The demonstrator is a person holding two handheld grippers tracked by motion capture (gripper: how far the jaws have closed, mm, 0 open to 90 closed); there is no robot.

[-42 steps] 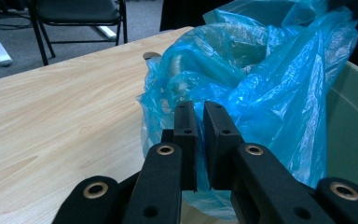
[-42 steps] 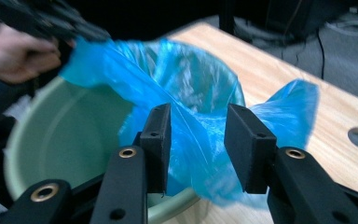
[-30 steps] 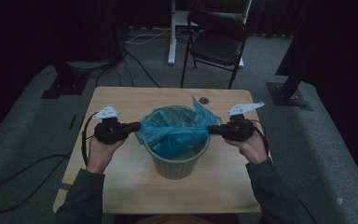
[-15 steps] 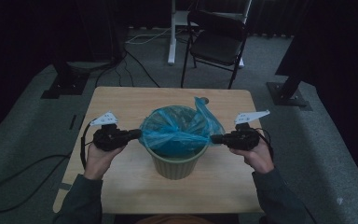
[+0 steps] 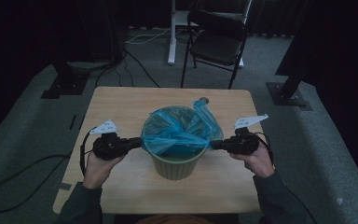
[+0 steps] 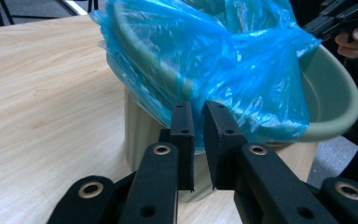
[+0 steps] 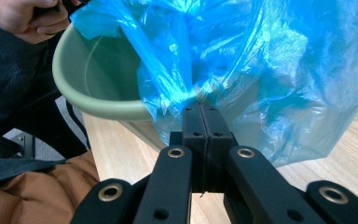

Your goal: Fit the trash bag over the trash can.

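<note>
The thin, floppy blue bag (image 5: 179,133) tears easily; right claw (image 7: 200,108) pinches its edge, left claw (image 6: 198,106) has just been opening, letting go.

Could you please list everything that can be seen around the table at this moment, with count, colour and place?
bin bag: one, blue, lining the bin, its edge draped over the rim on the far side and both flanks
bin: one, pale green, mid-table
table: one, light wood, centre of the high view
chair: one, black, on the floor beyond the table
stand bases: two, black, on the grey floor left and right of the table
left gripper: one, black, at the bin's left rim; jaws have just been opening, a narrow gap between them with bag film at it
right gripper: one, black, at the bin's right rim, pinching the bag
hands: two, one behind each gripper, dark sleeves
</note>
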